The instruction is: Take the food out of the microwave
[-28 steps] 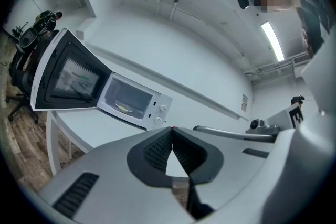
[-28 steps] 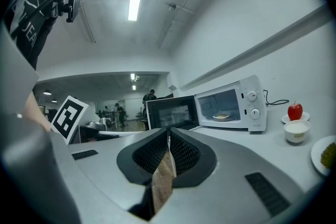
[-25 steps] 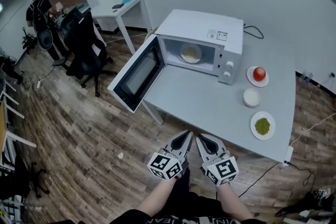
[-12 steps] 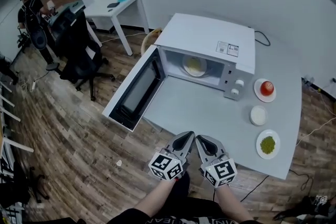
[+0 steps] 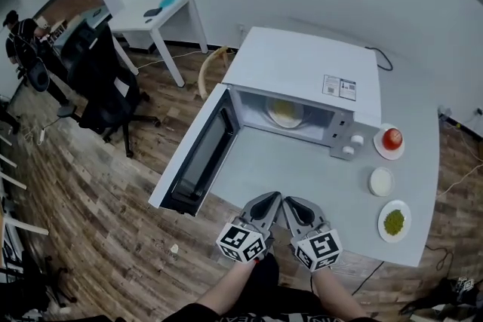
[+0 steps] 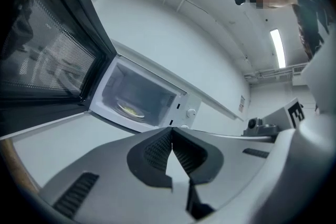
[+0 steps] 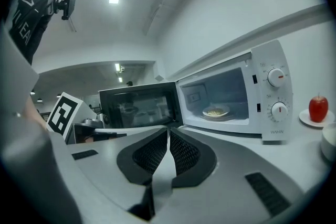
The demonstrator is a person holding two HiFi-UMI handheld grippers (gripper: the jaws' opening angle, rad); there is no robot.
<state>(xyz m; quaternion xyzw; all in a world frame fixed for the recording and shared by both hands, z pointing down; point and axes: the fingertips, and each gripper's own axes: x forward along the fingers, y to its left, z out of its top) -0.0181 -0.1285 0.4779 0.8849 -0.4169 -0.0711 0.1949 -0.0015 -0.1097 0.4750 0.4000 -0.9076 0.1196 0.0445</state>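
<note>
well, both claws are pressed together with nothing between them. the left gripper (image 5: pixel 269 197) and the right gripper (image 5: pixel 291 200) hover side by side at the near edge of the table (image 5: pixel 264 162), tips toed in toward each other. the plate of food (image 5: pixel 285 112) sits on the floor of the microwave (image 5: pixel 302 72) cavity, straight ahead of the pair and well apart from them, with bare tabletop between. the door (image 5: pixel 198 158) stands swung wide on the left, so the mouth is free. from above, the plate lies about midway between the two grippers' lines, perhaps a shade nearer the right one. being round and flat, it offers only its rim, and either claw would likely have to part first.
</note>
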